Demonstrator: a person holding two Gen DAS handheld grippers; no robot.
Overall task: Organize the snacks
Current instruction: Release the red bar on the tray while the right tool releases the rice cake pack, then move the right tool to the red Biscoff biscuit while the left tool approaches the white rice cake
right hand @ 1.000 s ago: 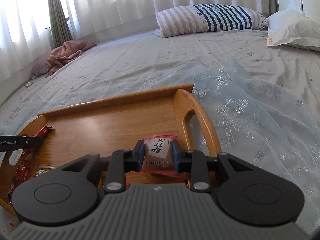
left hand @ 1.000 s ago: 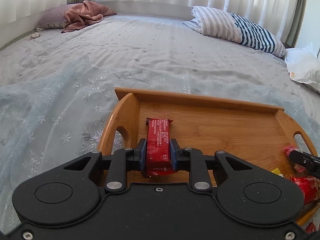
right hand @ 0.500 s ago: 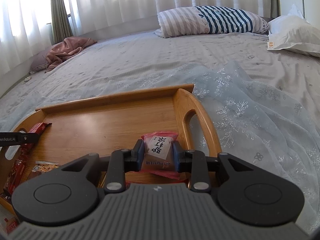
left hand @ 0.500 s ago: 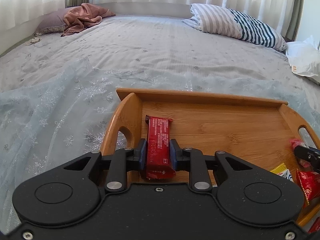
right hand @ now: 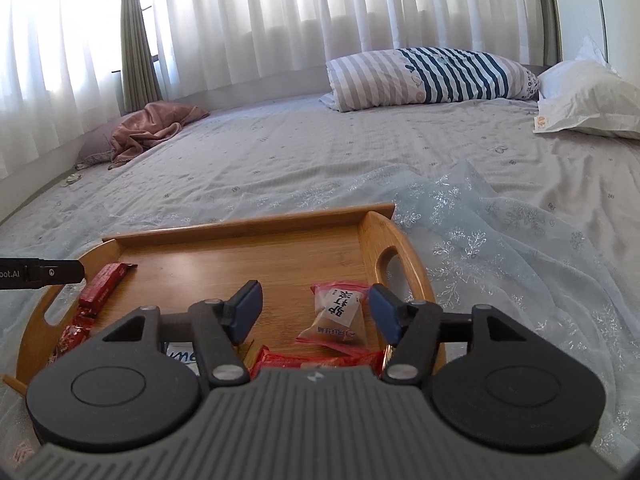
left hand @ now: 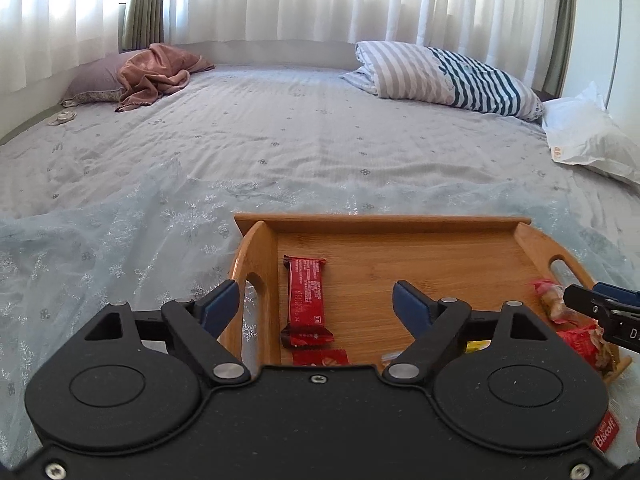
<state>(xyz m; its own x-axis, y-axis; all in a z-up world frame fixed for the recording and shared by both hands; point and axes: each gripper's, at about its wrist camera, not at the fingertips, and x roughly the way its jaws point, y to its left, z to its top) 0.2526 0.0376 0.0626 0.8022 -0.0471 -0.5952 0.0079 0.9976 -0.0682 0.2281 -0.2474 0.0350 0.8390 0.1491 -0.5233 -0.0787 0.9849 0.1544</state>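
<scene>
— Since both snacks lie flat on the wooden tray, why are your tongs spread like that?

— Because I'm letting go. My left gripper has its jaws opening, and the red bar lies between them untouched, lengthwise along the tray's left wall by the handle slot. My right gripper is opening too — the pale bun packet sits between its pads, free of both, close to the right handle.

— Why one at each end?

— My guess: like with like. More red wrappers lie near the bar's end, so the bar joins them, while the packet keeps the opposite side.

— And the middle?

— Bare wood further in; some loose wrappers crowd the near edge under my tongs, so I judge the sorting unfinished.
</scene>
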